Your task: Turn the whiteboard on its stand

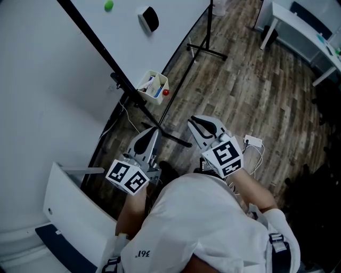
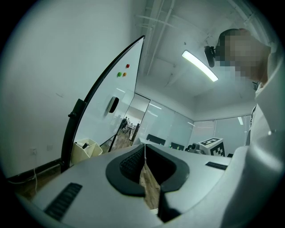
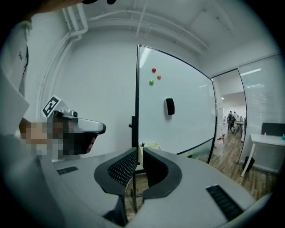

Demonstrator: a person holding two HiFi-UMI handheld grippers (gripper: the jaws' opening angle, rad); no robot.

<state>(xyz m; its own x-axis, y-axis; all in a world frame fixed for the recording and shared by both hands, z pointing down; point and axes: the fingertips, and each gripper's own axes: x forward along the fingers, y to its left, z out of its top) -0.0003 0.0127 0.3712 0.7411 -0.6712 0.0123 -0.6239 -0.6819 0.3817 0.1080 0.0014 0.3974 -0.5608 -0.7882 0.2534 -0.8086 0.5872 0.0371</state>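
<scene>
The whiteboard stands on a black wheeled stand, and I see its near black edge from above. It carries a black eraser and a green magnet. A cream marker tray hangs at its lower edge. My left gripper is shut with nothing in it and points at the stand's near leg, short of the board. My right gripper stands beside it, slightly open and empty. In the right gripper view the board's edge post shows beyond the right gripper. The left gripper view shows the left gripper and the board.
A white wall runs along the left. A white box or cabinet sits at the lower left by my legs. A white adapter with cable lies on the wood floor to the right. A white desk stands at the far right.
</scene>
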